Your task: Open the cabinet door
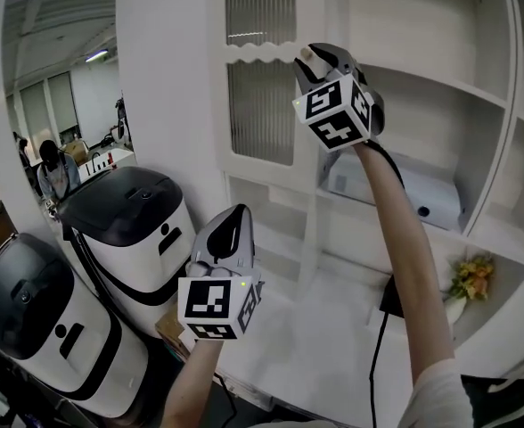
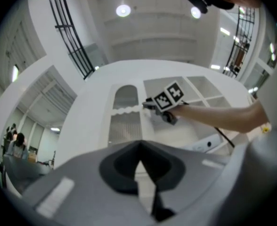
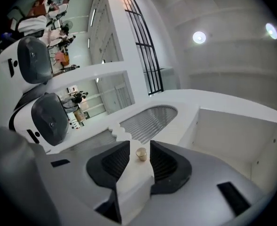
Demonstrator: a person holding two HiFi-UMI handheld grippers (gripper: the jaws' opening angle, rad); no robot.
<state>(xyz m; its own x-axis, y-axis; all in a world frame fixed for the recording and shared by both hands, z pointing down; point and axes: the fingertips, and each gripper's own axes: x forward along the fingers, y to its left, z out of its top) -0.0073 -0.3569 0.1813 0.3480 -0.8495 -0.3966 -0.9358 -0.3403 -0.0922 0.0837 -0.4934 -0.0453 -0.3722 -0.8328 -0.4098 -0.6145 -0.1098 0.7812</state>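
White cabinet (image 1: 168, 78) behind, cabinet door (image 1: 260, 78) with ribbed glass at its upper left beside open shelves (image 1: 440, 87), looks still closed. Step: getting onto the knob (image 3: 141, 154) on the door's right edge. My right gripper (image 3: 137, 143) gapes wide, knob between jaws, not clamped; next, close and pull. My left gripper (image 1: 229, 230) hangs low, jaws together, empty. Only right gripper view shows the knob; head view hides it

Two white machines (image 1: 137, 239) with black tops stand side by side. Right of them are white shelves (image 1: 440, 87) with a white box (image 1: 405, 190) and yellow flowers (image 1: 471, 276). High above them, round lights (image 2: 123, 10) shine on the ceiling (image 2: 157, 36).
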